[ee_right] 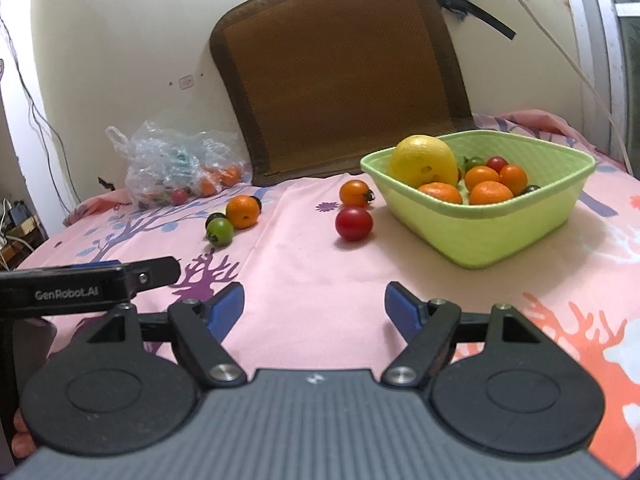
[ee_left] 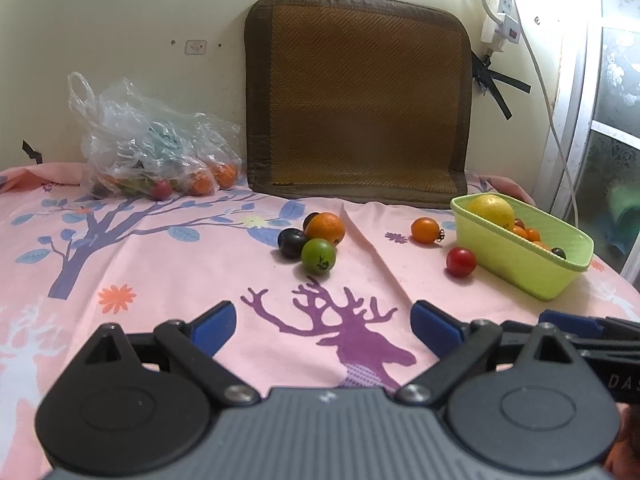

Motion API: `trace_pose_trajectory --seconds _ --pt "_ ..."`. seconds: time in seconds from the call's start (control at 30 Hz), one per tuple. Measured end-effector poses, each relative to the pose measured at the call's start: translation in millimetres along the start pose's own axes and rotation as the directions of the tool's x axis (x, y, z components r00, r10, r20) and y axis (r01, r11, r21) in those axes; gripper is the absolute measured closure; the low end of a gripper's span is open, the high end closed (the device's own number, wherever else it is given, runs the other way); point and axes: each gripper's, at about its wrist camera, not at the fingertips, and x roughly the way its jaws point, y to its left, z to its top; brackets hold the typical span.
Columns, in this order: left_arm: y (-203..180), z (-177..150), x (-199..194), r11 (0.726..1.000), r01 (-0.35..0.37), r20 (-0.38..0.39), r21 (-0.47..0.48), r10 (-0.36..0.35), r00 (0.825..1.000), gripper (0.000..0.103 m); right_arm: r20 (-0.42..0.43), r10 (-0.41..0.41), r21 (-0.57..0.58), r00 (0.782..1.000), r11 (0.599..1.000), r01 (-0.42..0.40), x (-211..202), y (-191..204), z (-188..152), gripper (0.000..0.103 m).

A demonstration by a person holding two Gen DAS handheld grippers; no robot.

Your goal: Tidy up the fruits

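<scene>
Pink deer-print cloth covers the surface, where a light green plastic basket holds a yellow lemon, several oranges and small tomatoes. Just beside the basket lie a red tomato and an orange tomato. Farther left, an orange, a green tomato and dark plums cluster together. Near the wall sits a clear plastic bag of fruit. The left tool and right tool both hover spread, with nothing between their blue pads.
</scene>
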Motion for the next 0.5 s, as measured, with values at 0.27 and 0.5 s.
trace_pose_trajectory --seconds 0.27,0.5 --pt "2 1 -1 1.000 0.011 0.000 -0.019 -0.011 1.000 0.007 -0.002 -0.003 0.002 1.000 1.000 0.003 2 0 1 0.024" --pt "19 13 21 0.992 0.062 -0.066 -0.106 -0.069 0.995 0.019 -0.011 0.003 -0.020 1.000 1.000 -0.003 12 -1 10 0.025"
